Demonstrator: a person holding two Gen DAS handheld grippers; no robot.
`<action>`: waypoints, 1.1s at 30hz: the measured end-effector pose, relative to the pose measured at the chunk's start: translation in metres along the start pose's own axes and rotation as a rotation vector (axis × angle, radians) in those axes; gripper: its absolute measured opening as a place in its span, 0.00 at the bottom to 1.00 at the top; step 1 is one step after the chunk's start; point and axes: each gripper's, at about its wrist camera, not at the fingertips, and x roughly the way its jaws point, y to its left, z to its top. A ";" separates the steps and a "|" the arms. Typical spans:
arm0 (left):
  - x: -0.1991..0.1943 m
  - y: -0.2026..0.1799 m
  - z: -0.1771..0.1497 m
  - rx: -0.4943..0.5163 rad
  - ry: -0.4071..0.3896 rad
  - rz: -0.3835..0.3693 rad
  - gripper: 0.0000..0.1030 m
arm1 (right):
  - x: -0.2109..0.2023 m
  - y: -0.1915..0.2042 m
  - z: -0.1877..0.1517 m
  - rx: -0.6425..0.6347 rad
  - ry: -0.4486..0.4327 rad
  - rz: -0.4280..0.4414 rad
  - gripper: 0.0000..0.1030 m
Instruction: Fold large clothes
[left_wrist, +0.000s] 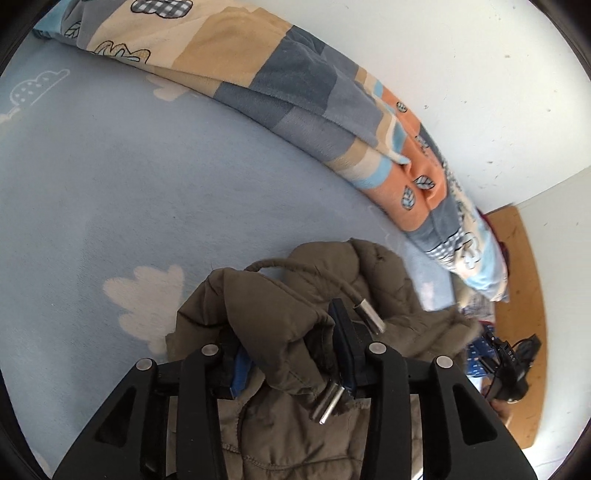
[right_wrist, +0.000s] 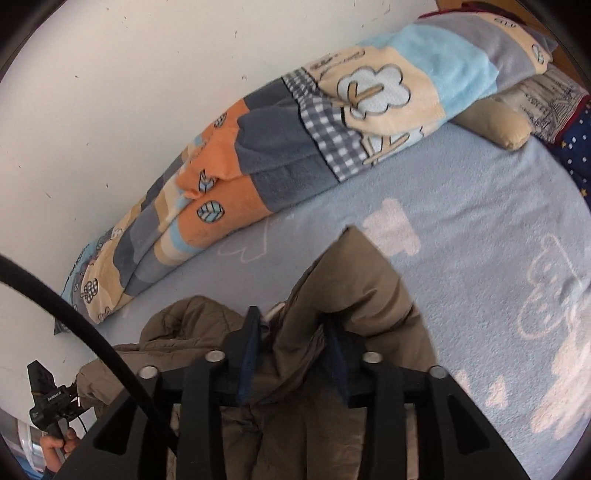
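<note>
The olive-brown padded jacket (left_wrist: 295, 325) lies bunched on the pale blue cloud-print bed sheet (left_wrist: 110, 184), its hood and collar heaped toward the near edge; a fold of it rises between the fingers of the left gripper (left_wrist: 291, 354), and its drawstring (left_wrist: 314, 273) loops over the top with one metal tip (left_wrist: 371, 314) by the right-hand finger and another metal tip (left_wrist: 327, 404) hanging below; whether the blue pads press on the cloth or stand just clear of it cannot be told. In the right wrist view another thick fold of the jacket (right_wrist: 343, 295) stands up in a peak between the fingers of the right gripper (right_wrist: 295, 354); the jaws are parted with the cloth filling the gap, and again a firm pinch cannot be confirmed. Beyond the jacket the sheet runs flat and bare toward the far side; along the white wall (left_wrist: 443, 55) a patchwork blanket (left_wrist: 258, 85) lies rolled in a long ridge, well apart from the jacket. In the right view pillows (right_wrist: 554, 92) crowd the head of the bed; a black cable (right_wrist: 74, 325) crosses the left of that frame.
</note>
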 end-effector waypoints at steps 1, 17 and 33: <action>-0.006 -0.001 0.002 0.004 -0.024 -0.010 0.47 | -0.004 0.000 0.003 0.004 -0.020 -0.002 0.60; -0.067 -0.027 -0.014 0.132 -0.115 -0.311 0.61 | -0.038 0.049 -0.024 -0.255 -0.020 0.060 0.36; 0.094 -0.050 0.002 0.163 0.126 0.113 0.56 | 0.094 0.061 -0.044 -0.388 0.259 -0.201 0.28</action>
